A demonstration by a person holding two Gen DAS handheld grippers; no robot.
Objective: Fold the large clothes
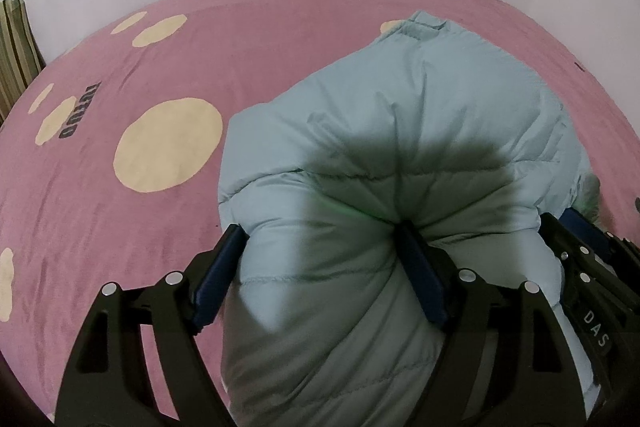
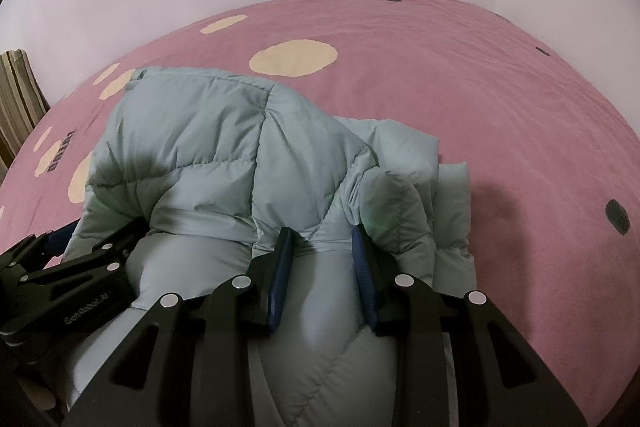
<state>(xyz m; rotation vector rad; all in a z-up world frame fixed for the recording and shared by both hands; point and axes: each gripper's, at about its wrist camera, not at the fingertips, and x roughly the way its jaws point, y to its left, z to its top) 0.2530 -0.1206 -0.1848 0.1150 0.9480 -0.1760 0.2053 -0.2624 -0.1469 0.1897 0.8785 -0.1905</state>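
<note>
Your left gripper (image 1: pixel 320 239) is spread wide w/ a fat roll of the pale blue puffer jacket (image 1: pixel 400 115) bulging between its pads, right gripper (image 2: pixel 322 243) pinches a narrower fold of it, and the jacket lies bunched on the pink spotted bedspread (image 2: pixel 500 107).

Both wrist views—close, downward—share the jacket (image 1: pixel 400 131).

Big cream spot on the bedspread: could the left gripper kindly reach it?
Probably yes: bare pink bedspread separates the left gripper from the cream spot, though it grips the pale-blue quilted jacket.
</note>
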